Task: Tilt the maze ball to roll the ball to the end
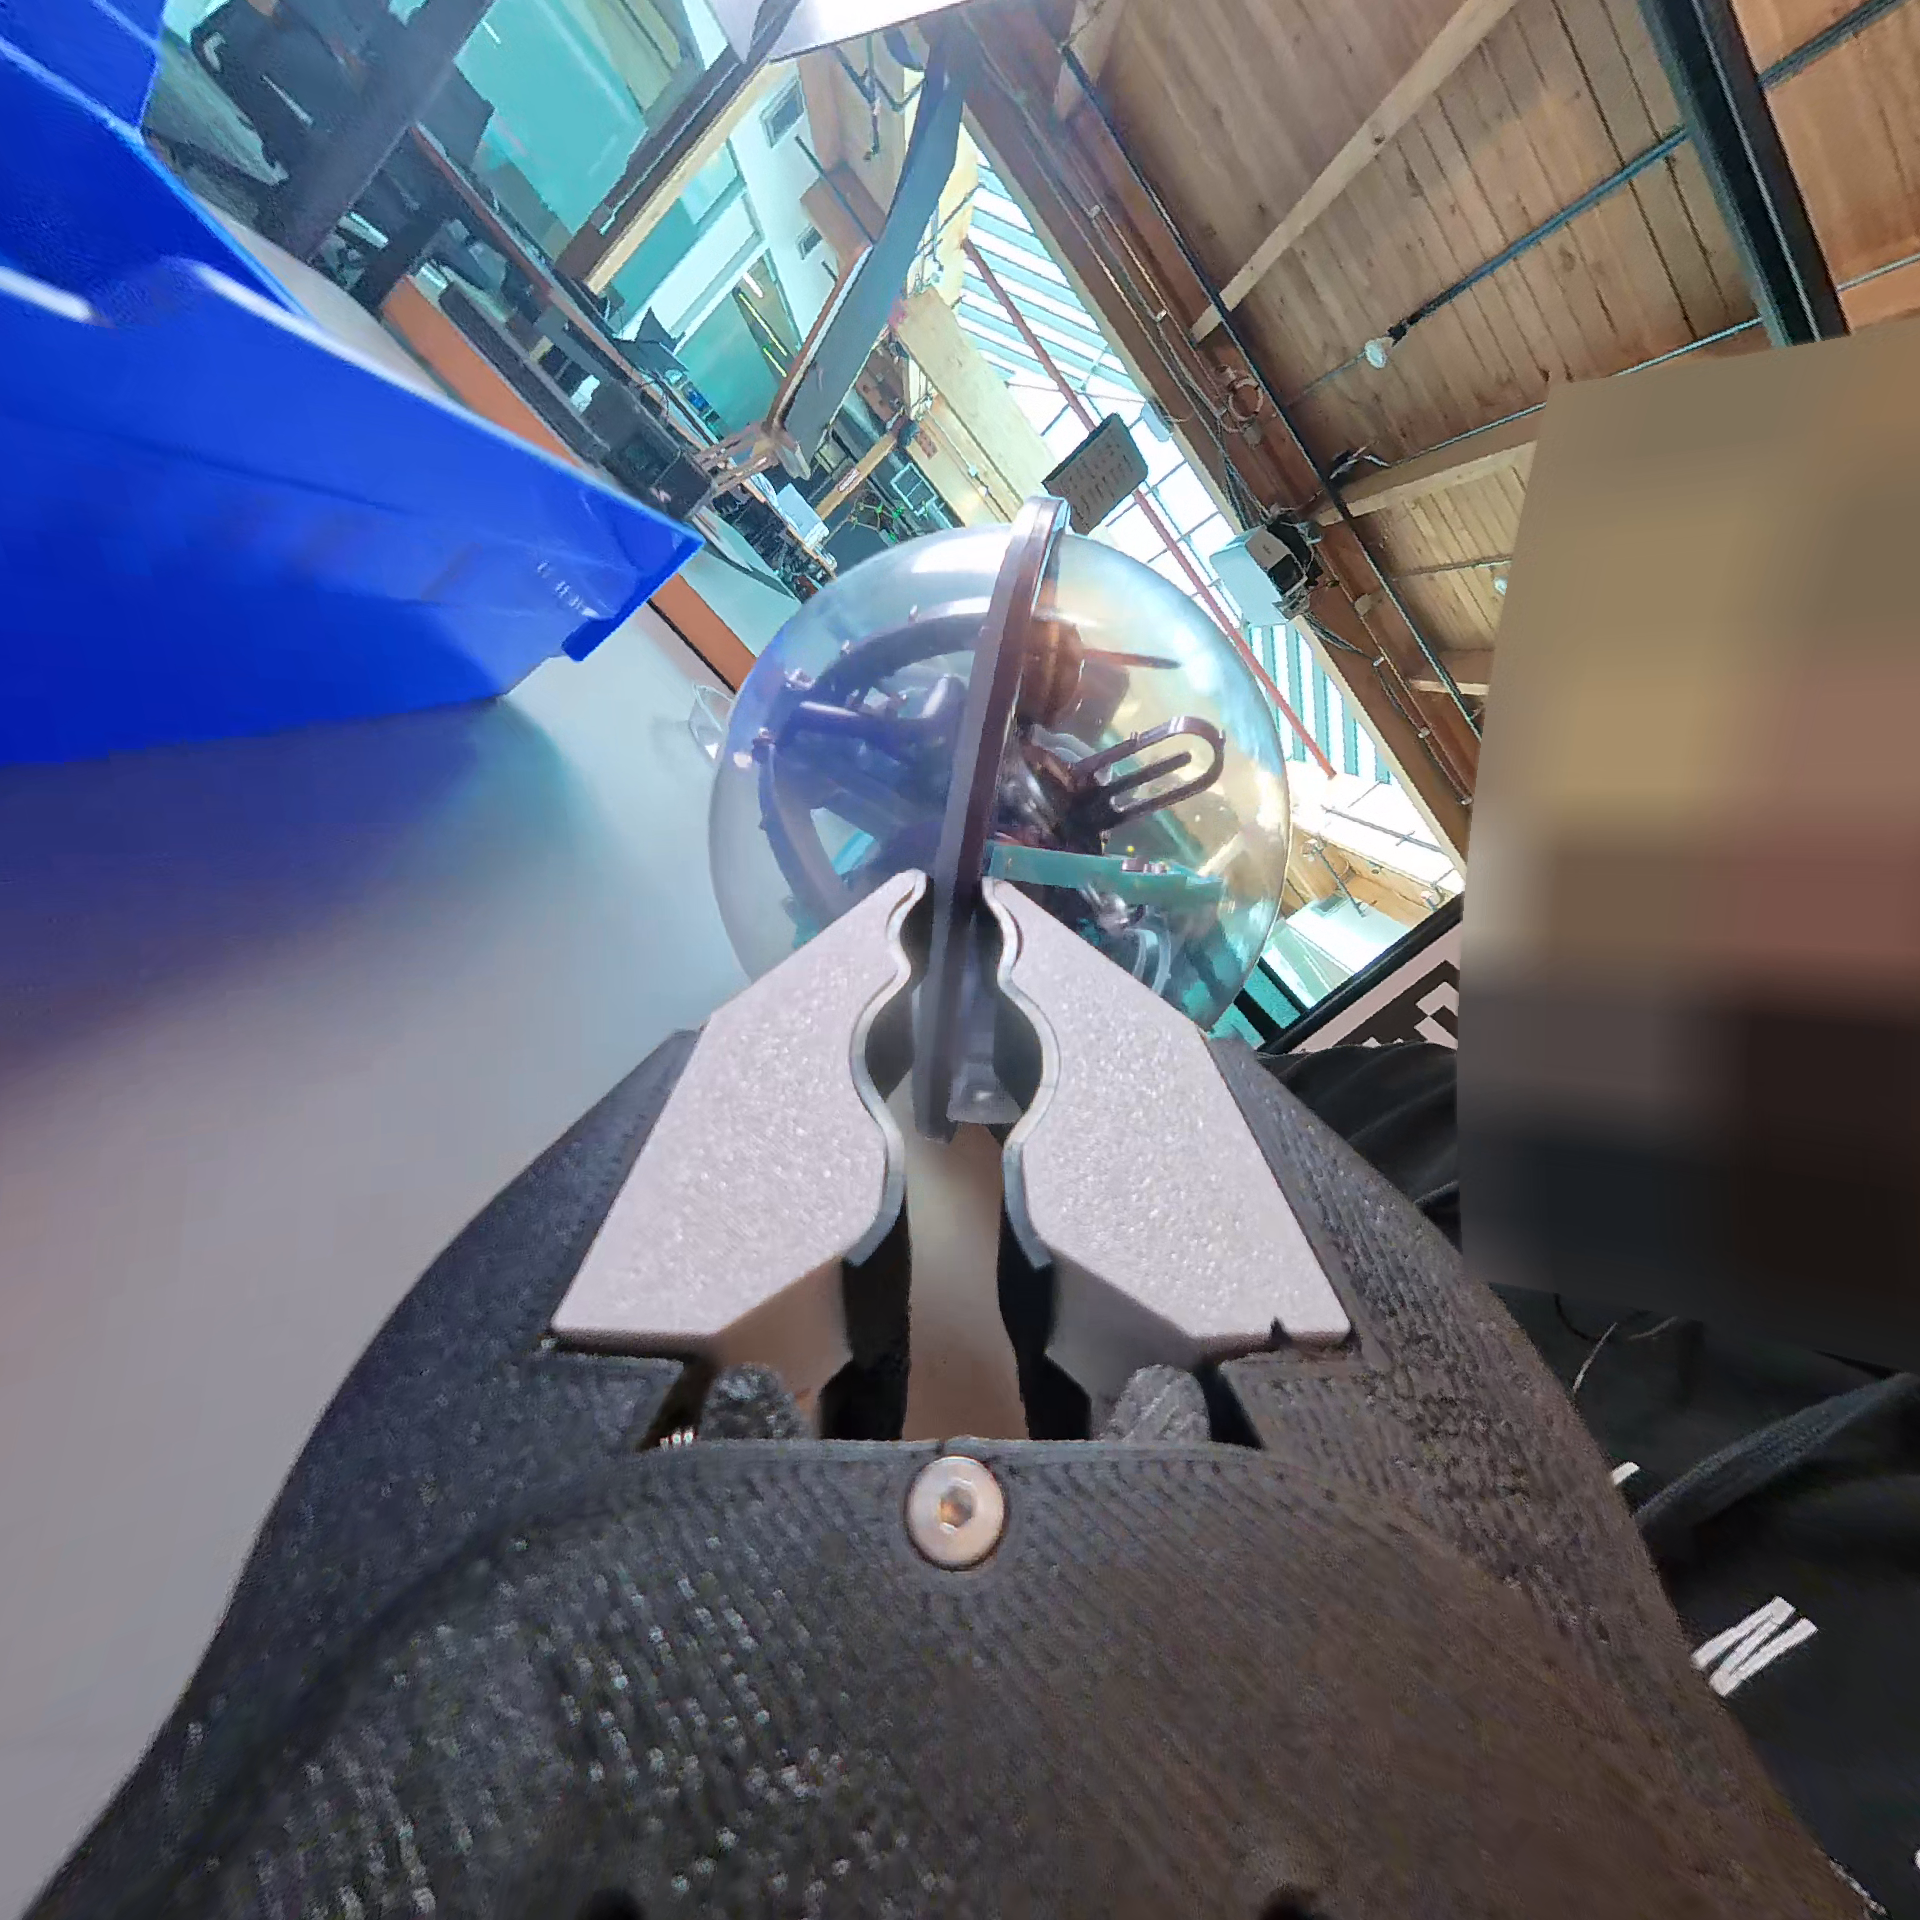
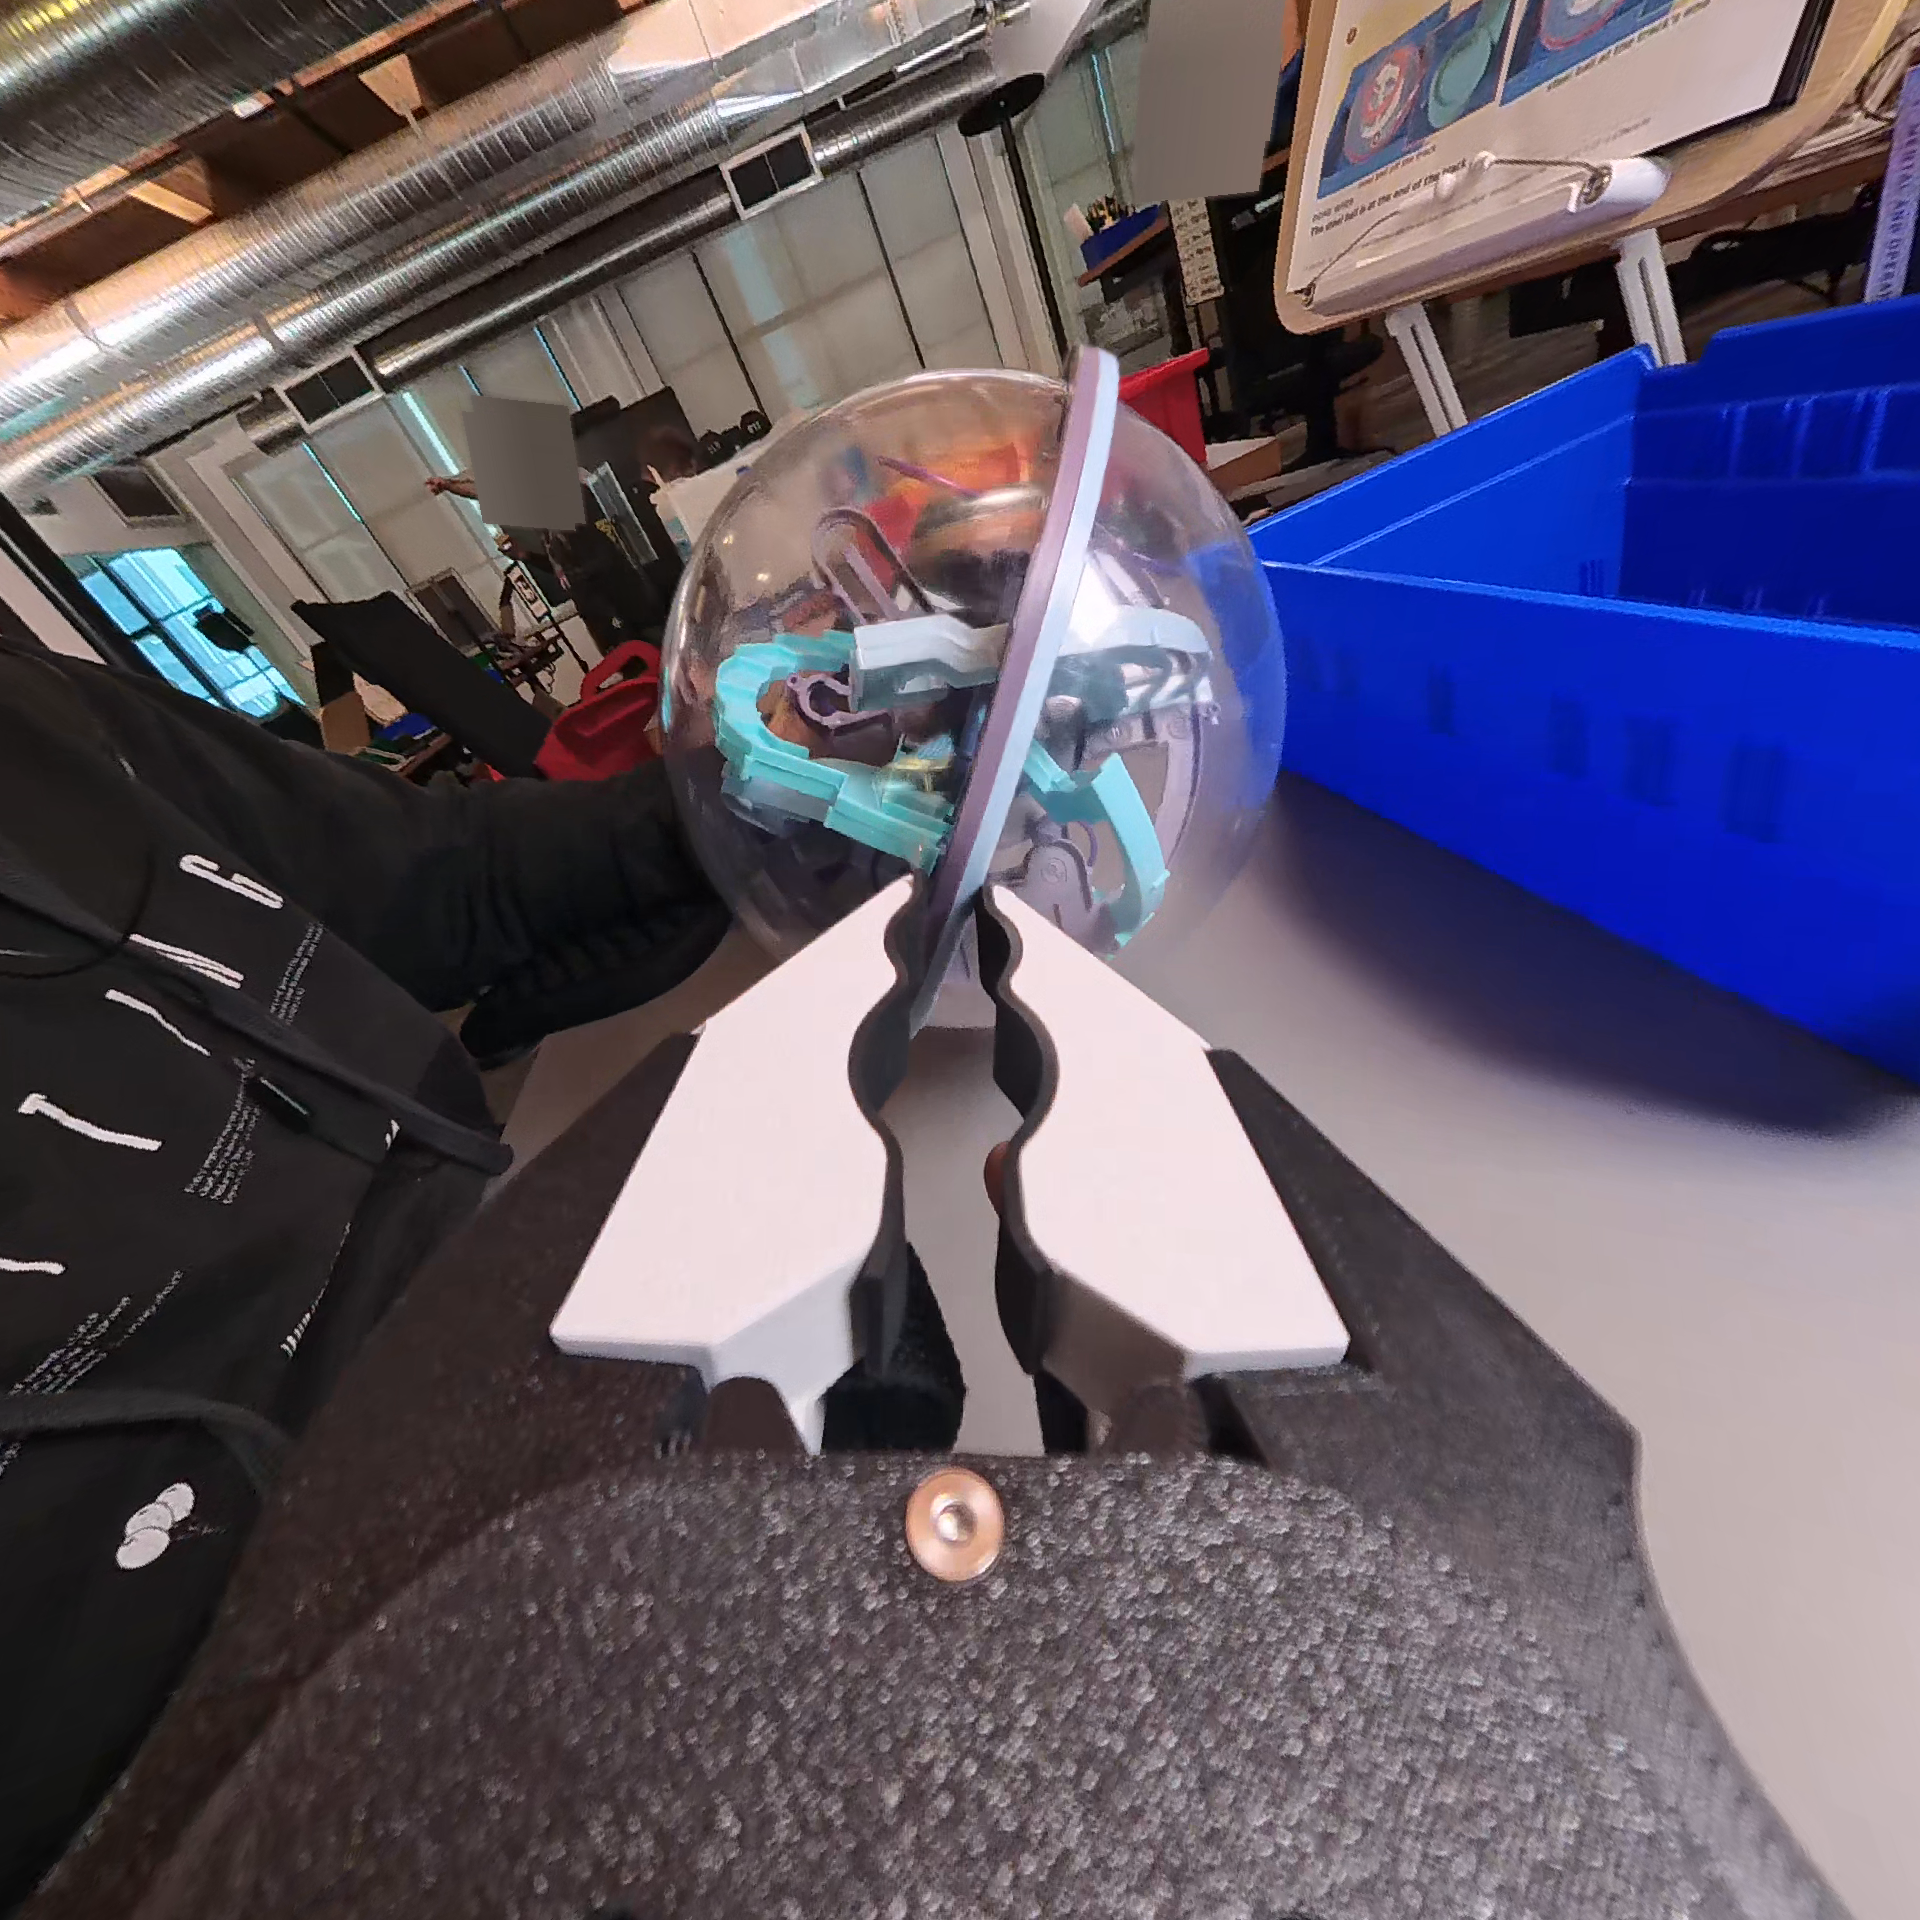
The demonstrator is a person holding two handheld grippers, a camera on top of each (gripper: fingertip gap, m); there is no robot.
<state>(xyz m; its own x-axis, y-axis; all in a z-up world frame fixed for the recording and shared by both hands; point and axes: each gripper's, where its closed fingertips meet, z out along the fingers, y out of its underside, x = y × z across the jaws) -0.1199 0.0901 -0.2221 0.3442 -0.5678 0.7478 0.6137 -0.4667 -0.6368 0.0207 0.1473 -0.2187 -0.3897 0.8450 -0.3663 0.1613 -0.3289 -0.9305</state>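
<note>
Both of my grippers are clamped on the maze ball's (image 1: 997, 769) equatorial rim, one from each side. In the left wrist view the left gripper (image 1: 951, 904) has its grey fingers (image 1: 790, 1101) closed onto the dark ring (image 1: 987, 727), which runs deep back between them. In the right wrist view the right gripper (image 2: 948, 899) pinches the same ring (image 2: 1039, 644) only at the fingertips; behind them the wavy inner faces stand slightly apart.

The maze ball (image 2: 966, 665) is a clear sphere with teal and purple tracks inside. It sits over the grey tabletop (image 2: 1455, 1195), and I cannot tell whether it touches the surface. I cannot pick out the small ball inside.

Edges: a blue bin (image 2: 1621, 665) lies on the tabletop just beside the sphere, its long wall toward it, with a strip of bare tabletop between. In the left view that bin (image 1: 260, 540) shows its corner near the sphere. On the opposite side a person's black sleeve (image 2: 499, 883) reaches to the sphere, so room is tight on both flanks. An instruction board (image 2: 1538, 125) on an easel stands beyond the bin.
</note>
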